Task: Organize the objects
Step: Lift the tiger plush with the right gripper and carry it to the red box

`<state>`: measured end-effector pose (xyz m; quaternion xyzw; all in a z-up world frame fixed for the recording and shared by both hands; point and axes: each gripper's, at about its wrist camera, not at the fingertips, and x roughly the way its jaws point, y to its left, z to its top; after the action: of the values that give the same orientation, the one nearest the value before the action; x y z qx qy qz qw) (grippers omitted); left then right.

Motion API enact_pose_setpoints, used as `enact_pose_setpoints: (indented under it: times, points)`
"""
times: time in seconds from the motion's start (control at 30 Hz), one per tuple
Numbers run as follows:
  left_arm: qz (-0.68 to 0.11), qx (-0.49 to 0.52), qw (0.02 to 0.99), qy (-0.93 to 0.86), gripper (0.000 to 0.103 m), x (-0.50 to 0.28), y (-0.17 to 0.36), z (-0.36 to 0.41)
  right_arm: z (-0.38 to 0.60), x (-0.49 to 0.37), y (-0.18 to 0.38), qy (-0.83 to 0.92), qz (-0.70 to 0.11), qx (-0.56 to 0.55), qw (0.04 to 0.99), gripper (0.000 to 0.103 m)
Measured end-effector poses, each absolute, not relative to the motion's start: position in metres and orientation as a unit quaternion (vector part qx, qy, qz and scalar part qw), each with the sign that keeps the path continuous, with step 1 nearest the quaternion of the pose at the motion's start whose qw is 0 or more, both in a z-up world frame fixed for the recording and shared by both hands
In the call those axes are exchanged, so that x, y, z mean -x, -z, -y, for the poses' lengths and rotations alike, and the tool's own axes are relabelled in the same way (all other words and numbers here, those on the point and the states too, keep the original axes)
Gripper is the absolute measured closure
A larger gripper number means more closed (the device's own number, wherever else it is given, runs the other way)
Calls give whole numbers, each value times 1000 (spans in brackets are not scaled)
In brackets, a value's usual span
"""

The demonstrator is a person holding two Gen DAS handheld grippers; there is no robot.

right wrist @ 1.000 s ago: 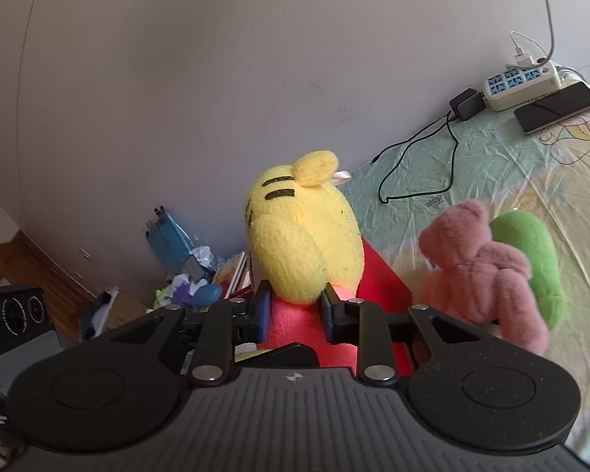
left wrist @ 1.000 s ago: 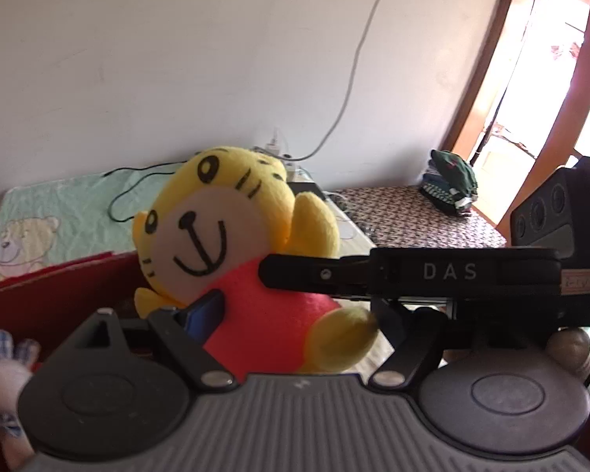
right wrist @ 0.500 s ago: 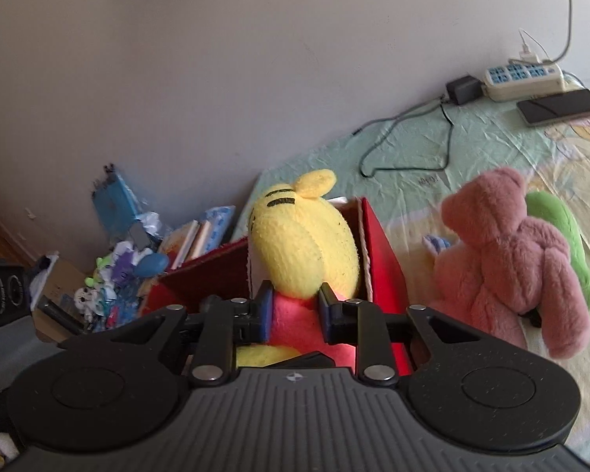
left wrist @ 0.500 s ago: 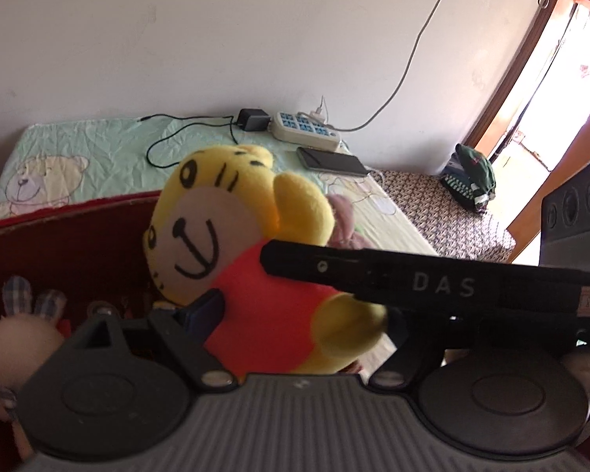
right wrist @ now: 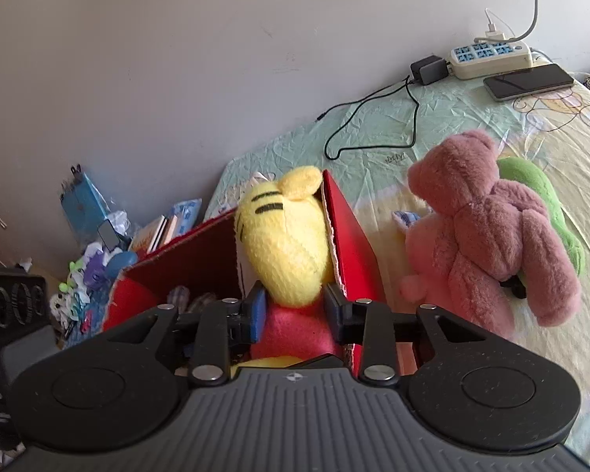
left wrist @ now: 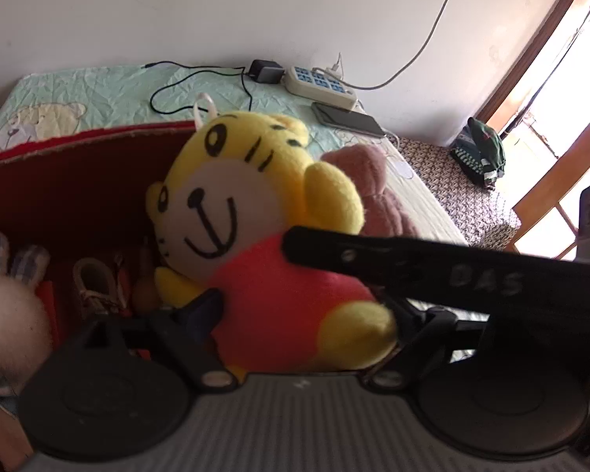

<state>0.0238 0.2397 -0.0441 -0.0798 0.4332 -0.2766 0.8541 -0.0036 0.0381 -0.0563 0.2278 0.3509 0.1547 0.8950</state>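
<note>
A yellow tiger plush (left wrist: 251, 212) in a red shirt is gripped by both grippers. My left gripper (left wrist: 299, 314) is shut on its red body from the front. My right gripper (right wrist: 295, 310) is shut on its red body from behind, below the yellow head (right wrist: 287, 244). The plush hangs over the open red box (right wrist: 350, 232), whose far wall shows in the left wrist view (left wrist: 78, 181), just inside its right wall. The right gripper's black body (left wrist: 452, 271) crosses the left wrist view.
Inside the box lie a white rabbit toy (left wrist: 8, 306) and small items. A pink bear (right wrist: 487, 244) and a green plush (right wrist: 539, 196) lie on the bed right of the box. A power strip (right wrist: 491, 55), phone (right wrist: 529, 80) and cable sit by the wall.
Both grippers have lowered the tiger plush, from above the box down into its opening. The box and bed now fill more of both views.
</note>
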Motion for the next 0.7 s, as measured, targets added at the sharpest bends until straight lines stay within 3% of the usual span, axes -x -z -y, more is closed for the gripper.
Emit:
enact_pose_setpoints:
  times: [0.23,0.7]
  points:
    - [-443,79,852,268,11,-26,51,-238,-43,1,56,-149,-348,-210,902,78]
    - [-467,34,854,227,11,-24,43,-224,-33,4,62,-165,-363,-224,889,77]
